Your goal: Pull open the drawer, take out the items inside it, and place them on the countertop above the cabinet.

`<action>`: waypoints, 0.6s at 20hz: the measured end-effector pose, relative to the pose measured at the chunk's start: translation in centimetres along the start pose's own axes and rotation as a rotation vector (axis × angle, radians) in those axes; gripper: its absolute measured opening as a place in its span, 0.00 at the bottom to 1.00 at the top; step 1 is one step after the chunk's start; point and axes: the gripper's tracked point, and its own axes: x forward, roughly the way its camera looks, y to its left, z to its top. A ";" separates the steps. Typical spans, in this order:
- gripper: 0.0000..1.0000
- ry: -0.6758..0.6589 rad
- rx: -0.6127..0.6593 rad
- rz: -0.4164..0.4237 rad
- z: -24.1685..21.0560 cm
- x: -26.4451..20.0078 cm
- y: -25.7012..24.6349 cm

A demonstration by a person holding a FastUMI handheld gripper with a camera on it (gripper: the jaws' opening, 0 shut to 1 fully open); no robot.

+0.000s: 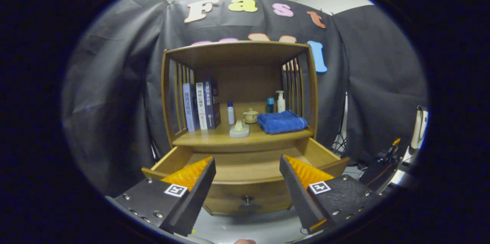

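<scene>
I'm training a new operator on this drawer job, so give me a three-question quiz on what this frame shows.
1. True or false: the drawer is already pulled open.
2. What lies folded on the countertop near the pump bottle? A) a blue towel B) a red cap C) a newspaper
3. Fill in: the gripper has its fingers ____, holding nothing, above the drawer's knob.

Key: 1 true. 2 A, the blue towel. 3 open.
</scene>
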 end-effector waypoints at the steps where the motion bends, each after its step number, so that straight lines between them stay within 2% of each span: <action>1: 1.00 0.007 0.012 0.008 -1.0 -0.3 0.1; 6: 0.99 0.035 0.032 -0.006 -6.0 -0.6 -0.1; 9: 1.00 0.078 0.037 -0.007 -9.1 0.7 -0.2; 12: 1.00 0.068 0.013 -0.011 -10.4 2.7 -0.5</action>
